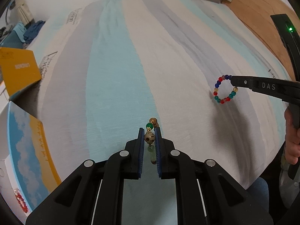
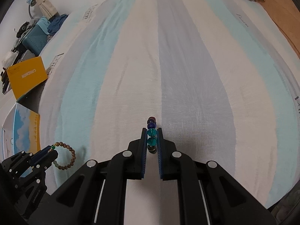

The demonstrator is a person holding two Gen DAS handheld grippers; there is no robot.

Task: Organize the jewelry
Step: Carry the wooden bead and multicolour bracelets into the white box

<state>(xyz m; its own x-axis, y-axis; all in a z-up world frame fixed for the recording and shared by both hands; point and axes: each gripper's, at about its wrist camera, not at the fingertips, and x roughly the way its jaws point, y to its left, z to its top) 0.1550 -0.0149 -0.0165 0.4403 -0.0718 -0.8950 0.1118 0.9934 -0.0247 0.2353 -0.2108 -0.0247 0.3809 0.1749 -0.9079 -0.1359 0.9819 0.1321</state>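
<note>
1. Above the striped cloth [image 1: 116, 60], my left gripper [image 1: 149, 131] pinches a brown wooden bead bracelet [image 2: 65, 155], partly hidden.
2. My right gripper [image 2: 151, 131] pinches a colourful glass bead bracelet [image 1: 224, 90].
3. Red beads [image 1: 20, 200] look blurry.

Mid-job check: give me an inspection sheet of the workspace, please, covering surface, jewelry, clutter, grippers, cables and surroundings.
Surface: striped cloth covering the work area.
Job's things: wooden bead bracelet held in left gripper; multicolour glass bracelet held in right gripper; open box at left, red bead bracelet inside.
Clutter: yellow box lid.
Grippers: both jaws shut on bracelets, lifted clear of the cloth.
Cables: nothing seen.
Surroundings: wooden floor, teal case, curtain.
</note>
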